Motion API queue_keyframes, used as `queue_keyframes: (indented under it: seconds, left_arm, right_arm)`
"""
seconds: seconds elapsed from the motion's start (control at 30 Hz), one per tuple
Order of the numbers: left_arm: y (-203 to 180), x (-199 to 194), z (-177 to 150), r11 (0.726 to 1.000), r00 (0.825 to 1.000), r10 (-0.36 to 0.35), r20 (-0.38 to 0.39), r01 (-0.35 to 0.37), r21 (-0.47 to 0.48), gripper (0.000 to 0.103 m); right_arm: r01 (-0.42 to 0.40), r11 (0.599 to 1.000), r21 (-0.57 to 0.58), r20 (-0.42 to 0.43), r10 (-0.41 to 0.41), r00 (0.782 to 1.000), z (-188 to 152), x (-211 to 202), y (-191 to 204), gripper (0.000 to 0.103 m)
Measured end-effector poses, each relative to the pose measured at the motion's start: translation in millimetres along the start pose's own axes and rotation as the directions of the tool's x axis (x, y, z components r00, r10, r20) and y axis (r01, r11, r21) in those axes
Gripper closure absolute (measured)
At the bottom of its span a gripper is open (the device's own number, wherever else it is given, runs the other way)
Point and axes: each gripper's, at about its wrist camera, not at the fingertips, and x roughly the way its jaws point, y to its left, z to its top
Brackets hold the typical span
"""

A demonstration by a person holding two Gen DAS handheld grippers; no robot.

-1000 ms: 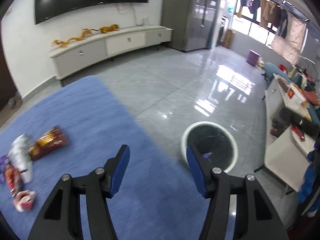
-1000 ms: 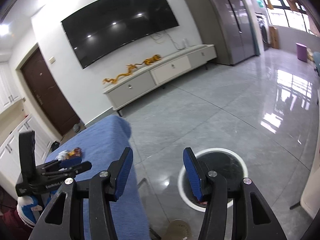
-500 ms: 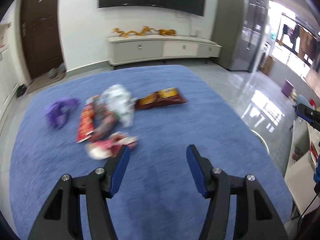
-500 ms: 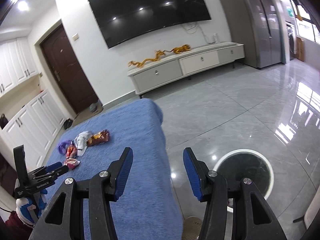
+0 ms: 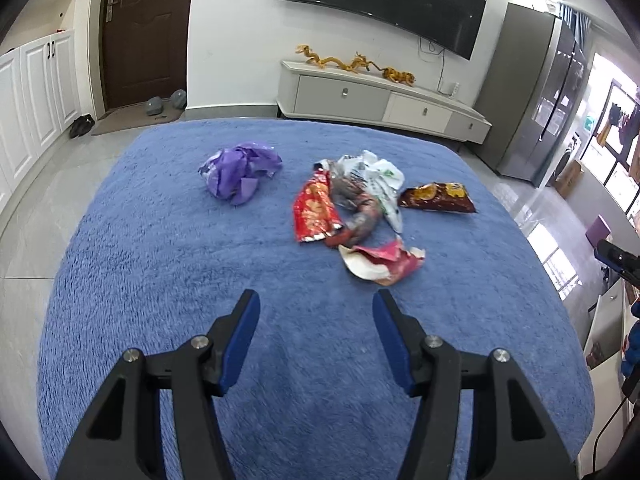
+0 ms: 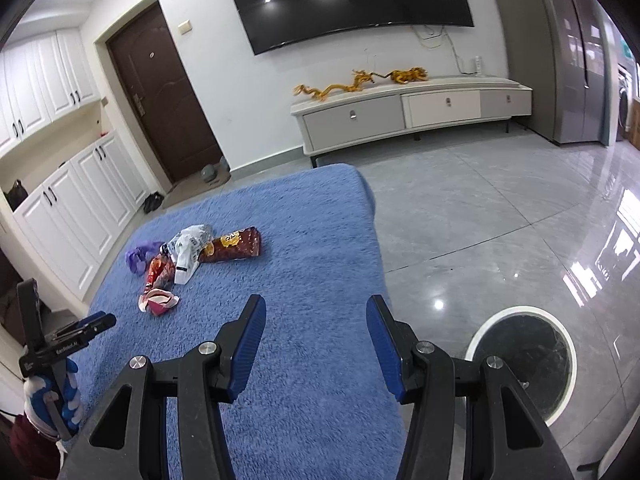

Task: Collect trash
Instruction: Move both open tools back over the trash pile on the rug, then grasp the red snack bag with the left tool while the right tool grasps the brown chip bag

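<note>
Several pieces of trash lie on a blue rug (image 5: pixel 160 264): a crumpled purple bag (image 5: pixel 240 172), a red wrapper (image 5: pixel 314 208), a white plastic bag (image 5: pixel 378 180), a brown chip bag (image 5: pixel 438 197) and a torn pink-and-white wrapper (image 5: pixel 382 264). My left gripper (image 5: pixel 315 338) is open and empty, above the rug short of the torn wrapper. My right gripper (image 6: pixel 315 344) is open and empty over the rug's right edge. The chip bag (image 6: pixel 234 245) and torn wrapper (image 6: pixel 158 300) show to its left. A white-rimmed bin with a black liner (image 6: pixel 524 364) stands on the floor at right.
A glossy grey tile floor (image 6: pixel 500 220) surrounds the rug. A white TV cabinet (image 6: pixel 408 114) stands against the far wall under a large TV. White cupboards (image 6: pixel 72 216) and a brown door (image 6: pixel 160 92) are at left. A grey fridge (image 5: pixel 536 96) stands at right.
My left gripper has swung left from the bin to face the trash on the rug. My right gripper has also turned left, so the bin moved to its right. Both stayed open.
</note>
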Motion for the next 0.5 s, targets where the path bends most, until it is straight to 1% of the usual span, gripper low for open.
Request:
queue_keyframes:
  seconds: [0.17, 0.23, 0.33, 0.43, 0.5]
  left_arm:
    - [1, 17, 25, 0.999, 1.0, -0.026, -0.002, 0.026, 0.018, 0.047]
    - [1, 28, 36, 0.999, 0.999, -0.041, -0.008, 0.041, 0.027, 0.047]
    - [4, 50, 58, 0.999, 0.999, -0.049, -0.021, 0.05, 0.02, 0.047]
    - [5, 70, 74, 0.998, 0.998, -0.052, -0.04, 0.053, 0.019, 0.047]
    - [8, 83, 81, 0.998, 0.997, -0.056, -0.06, 0.057, 0.012, 0.047]
  right_arm:
    - [-0.021, 0.999, -0.048, -0.031, 0.019, 0.999, 13, 23, 13, 0.053]
    - [-0.04, 0.996, -0.077, -0.044, 0.037, 0.998, 20, 37, 22, 0.051]
    - [-0.076, 0.99, -0.123, -0.068, 0.068, 0.995, 31, 62, 36, 0.045]
    - [-0.113, 0.98, -0.162, -0.089, 0.1, 0.991, 40, 86, 50, 0.041]
    - [-0.124, 0.973, -0.195, -0.101, 0.106, 0.989, 45, 101, 58, 0.037]
